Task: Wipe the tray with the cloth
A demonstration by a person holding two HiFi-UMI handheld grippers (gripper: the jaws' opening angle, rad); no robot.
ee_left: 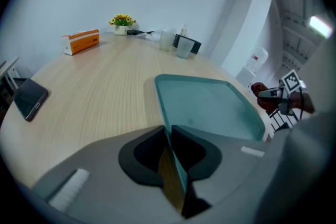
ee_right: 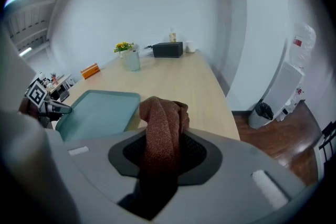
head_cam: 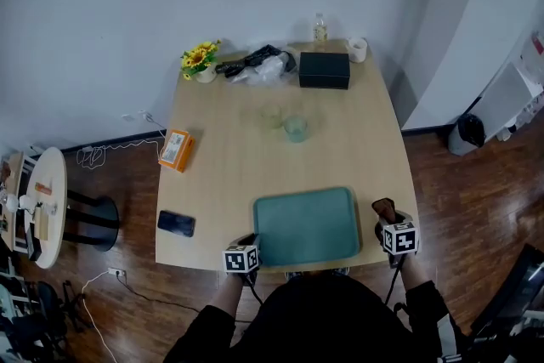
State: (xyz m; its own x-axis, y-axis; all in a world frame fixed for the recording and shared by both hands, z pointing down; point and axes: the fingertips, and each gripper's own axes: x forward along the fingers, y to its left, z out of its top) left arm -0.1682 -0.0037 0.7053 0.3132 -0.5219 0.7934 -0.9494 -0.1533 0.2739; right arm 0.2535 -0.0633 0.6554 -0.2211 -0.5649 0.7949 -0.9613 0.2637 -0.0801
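A teal tray (head_cam: 306, 225) lies at the table's near edge. My left gripper (head_cam: 252, 244) is at the tray's near left corner, shut on the rim. In the left gripper view the rim's edge runs straight between the closed jaws of that gripper (ee_left: 169, 136), and the tray (ee_left: 210, 105) spreads out beyond them. My right gripper (head_cam: 387, 218) hovers just off the tray's right side, shut on a brown cloth (head_cam: 384, 207). The right gripper view has the cloth (ee_right: 164, 123) bunched upright between the jaws of that gripper (ee_right: 164, 139), with the tray (ee_right: 97, 110) off to the left.
A black phone (head_cam: 176, 223) and an orange box (head_cam: 176, 149) lie on the table's left side. Two clear cups (head_cam: 296, 127) stand mid-table. At the far end are a black box (head_cam: 324, 70), flowers (head_cam: 200, 59), a bottle (head_cam: 320, 28) and a white mug (head_cam: 358, 48).
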